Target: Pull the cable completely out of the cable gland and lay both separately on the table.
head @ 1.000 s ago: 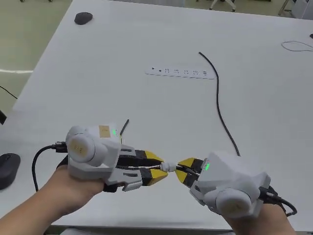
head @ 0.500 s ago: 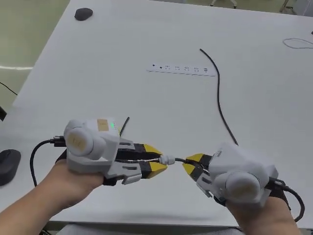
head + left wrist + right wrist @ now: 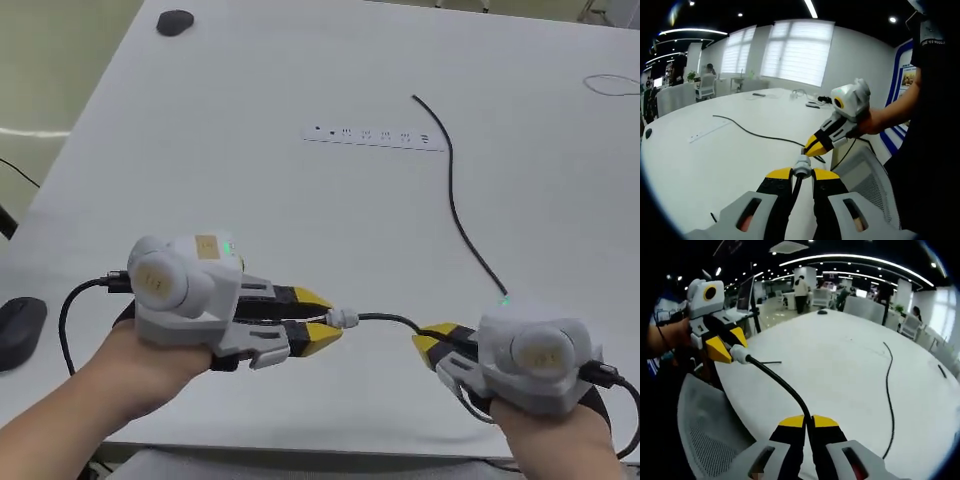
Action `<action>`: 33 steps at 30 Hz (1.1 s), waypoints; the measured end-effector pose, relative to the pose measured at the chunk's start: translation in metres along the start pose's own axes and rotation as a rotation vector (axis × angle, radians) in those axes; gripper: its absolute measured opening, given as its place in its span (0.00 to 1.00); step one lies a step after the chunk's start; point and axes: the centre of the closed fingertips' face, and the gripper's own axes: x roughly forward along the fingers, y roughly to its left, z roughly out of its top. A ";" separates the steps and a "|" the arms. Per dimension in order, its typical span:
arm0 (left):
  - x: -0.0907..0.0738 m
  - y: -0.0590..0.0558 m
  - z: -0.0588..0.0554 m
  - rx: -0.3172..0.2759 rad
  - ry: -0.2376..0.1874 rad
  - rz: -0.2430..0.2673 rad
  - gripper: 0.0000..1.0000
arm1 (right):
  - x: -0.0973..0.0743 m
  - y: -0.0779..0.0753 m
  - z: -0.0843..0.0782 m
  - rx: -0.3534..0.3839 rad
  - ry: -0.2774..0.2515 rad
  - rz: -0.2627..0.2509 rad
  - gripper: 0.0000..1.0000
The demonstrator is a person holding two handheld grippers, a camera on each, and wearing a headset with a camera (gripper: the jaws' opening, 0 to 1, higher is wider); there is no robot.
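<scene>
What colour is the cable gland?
The cable gland is white, clearest in the left gripper view.

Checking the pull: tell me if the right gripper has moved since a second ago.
Yes. Against the power strip, the right gripper has shifted rightward, away from the left gripper, baring more cable.

A white table point(image 3: 250, 200) carries a white power strip point(image 3: 372, 137) lying flat near its middle. A long black cable point(image 3: 452, 190) curves from beside the strip's end toward the near edge. One dark mouse point(image 3: 175, 21) sits at the far corner and another point(image 3: 20, 330) at the left edge. A thin wire loop point(image 3: 612, 86) lies far right.
</scene>
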 end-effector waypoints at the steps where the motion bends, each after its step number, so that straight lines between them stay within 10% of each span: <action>1: 0.000 -0.001 0.000 0.000 0.000 -0.001 0.15 | 0.001 -0.002 -0.004 0.044 0.003 -0.002 0.00; 14: 0.000 -0.003 -0.003 -0.002 0.004 0.002 0.15 | 0.000 -0.005 -0.016 0.115 0.012 -0.006 0.00; 33: 0.002 -0.001 -0.010 -0.021 0.030 0.011 0.15 | -0.018 0.000 -0.008 -0.064 0.001 0.025 0.20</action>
